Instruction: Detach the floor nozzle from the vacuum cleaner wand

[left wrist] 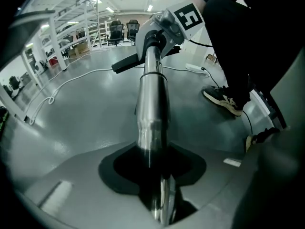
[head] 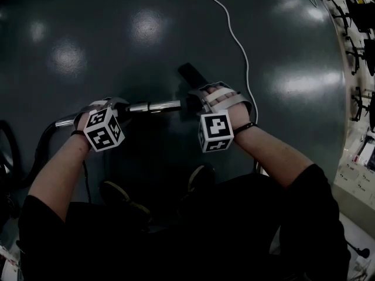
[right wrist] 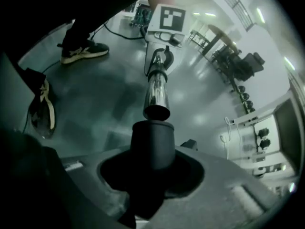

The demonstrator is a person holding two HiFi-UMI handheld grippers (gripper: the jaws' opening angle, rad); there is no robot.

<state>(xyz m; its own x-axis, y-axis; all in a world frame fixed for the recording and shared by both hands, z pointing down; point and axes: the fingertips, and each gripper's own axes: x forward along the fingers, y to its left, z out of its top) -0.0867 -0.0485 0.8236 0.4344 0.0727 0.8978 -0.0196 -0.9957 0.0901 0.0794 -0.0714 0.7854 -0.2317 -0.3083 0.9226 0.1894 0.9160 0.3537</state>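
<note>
Dark floor (head: 117,34), open upper left; shelving (head: 357,51) at right edge.
Across centre wand (head: 155,106) lies level, left claw (left wrist: 158,202) clamped on it; right claw (right wrist: 147,194) clamps nozzle (right wrist: 152,142) neck at its right end.

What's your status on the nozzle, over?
Left gripper clamped on chrome wand. Right gripper clamped on black nozzle neck. Gap shows between neck and wand end. White floor cable well clear.

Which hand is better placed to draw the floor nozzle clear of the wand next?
Right, probably. The right tongs clamp the nozzle neck, which shows a small gap from the wand end; the left tongs hold the wand.
</note>
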